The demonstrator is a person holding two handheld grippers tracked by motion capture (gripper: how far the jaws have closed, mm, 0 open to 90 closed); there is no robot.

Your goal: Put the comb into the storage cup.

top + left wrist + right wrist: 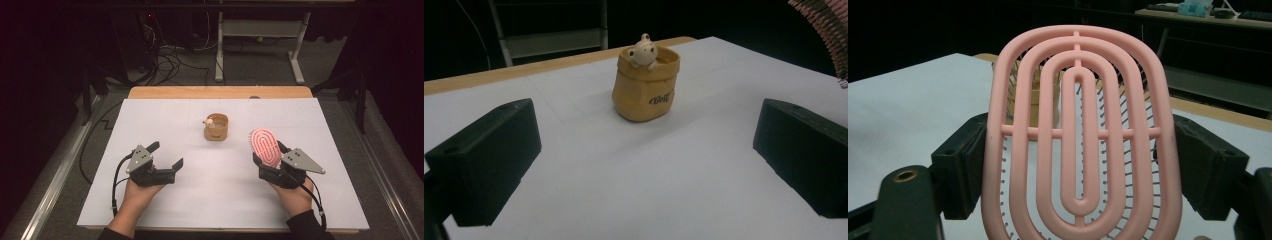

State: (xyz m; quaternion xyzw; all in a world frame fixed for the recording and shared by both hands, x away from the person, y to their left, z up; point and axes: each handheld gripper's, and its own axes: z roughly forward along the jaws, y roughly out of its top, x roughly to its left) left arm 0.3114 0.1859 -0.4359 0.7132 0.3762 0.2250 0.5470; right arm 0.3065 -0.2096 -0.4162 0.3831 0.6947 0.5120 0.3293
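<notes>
Pink hairbrush (265,147): one of these, an oval head of nested loops with thin bristles behind, pinched across its width by the right claw (267,161). In the right gripper view the brush (1080,140) stands upright between the two black jaws, each pressing on an outer edge of the oval. It is carried above the right half of the tabletop (200,200), its top tilted away from the person.

The white sheet covering the tabletop lies bare around the brush: open surface to the right as far as the sheet's edge, and a wide bare stretch between the two hands. A strip of wood shows along the far edge.

One other thing stands on the tabletop: a small tan pouch-shaped pot (216,127) with a pale animal figure peeking over its rim, upright near the middle, toward the far side. It is well apart from the brush, off to the brush's left and a little farther away. In the left gripper view the pot (645,85) sits ahead between the jaws, clear of both.

The left claw (165,156) is spread wide with nothing in it, over the left half of the tabletop and aimed toward the pot. Nothing lies between it and the pot.

Count: one brush, one pot, two claws.
</notes>
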